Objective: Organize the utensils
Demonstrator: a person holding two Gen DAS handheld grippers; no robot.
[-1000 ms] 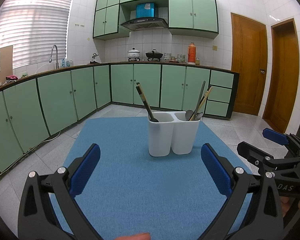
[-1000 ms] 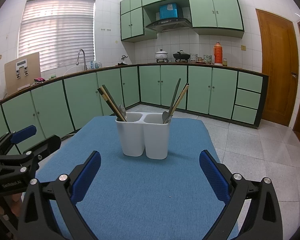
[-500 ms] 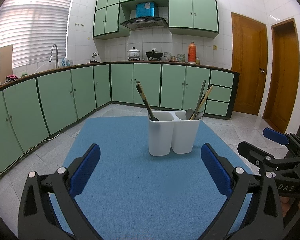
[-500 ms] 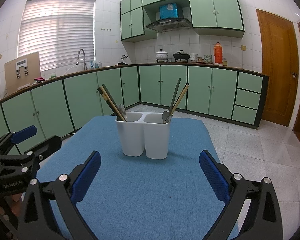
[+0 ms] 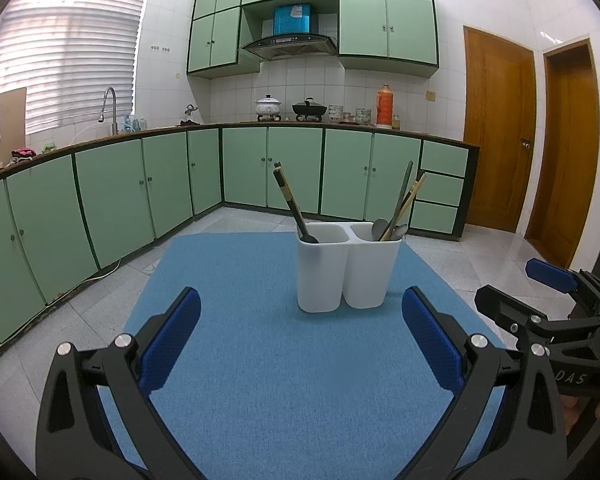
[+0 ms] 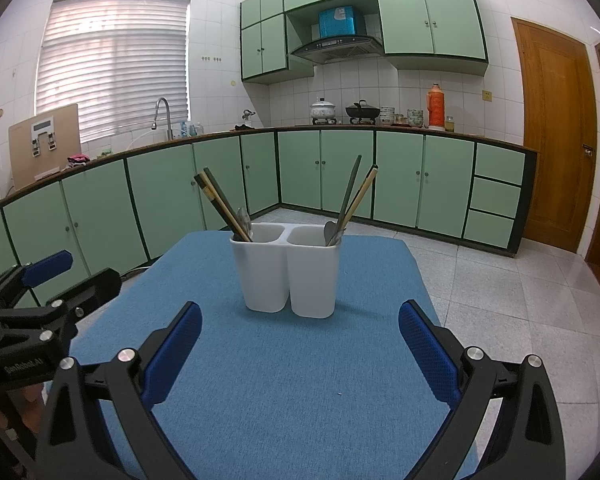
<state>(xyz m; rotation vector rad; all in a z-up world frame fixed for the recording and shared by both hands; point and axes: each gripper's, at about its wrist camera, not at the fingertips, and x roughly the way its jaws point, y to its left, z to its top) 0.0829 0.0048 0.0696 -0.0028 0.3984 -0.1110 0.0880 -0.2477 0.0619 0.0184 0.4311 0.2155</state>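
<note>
A white two-compartment utensil holder (image 5: pixel 346 266) stands on the blue mat (image 5: pixel 260 360), also in the right wrist view (image 6: pixel 288 270). Its left compartment holds dark chopsticks (image 6: pixel 220 204) and a spoon; its right compartment holds a grey utensil, light chopsticks (image 6: pixel 354 202) and a spoon. My left gripper (image 5: pixel 300 336) is open and empty, short of the holder. My right gripper (image 6: pixel 300 350) is open and empty, also short of it. Each gripper shows in the other's view: the right at the right edge (image 5: pixel 540 292), the left at the left edge (image 6: pixel 40 292).
The mat covers a small table with tiled floor (image 6: pixel 520 300) around it. Green cabinets (image 5: pixel 140 196) run along the walls, with a sink, pots and a thermos on the counter. Wooden doors (image 5: pixel 496 132) stand at the right.
</note>
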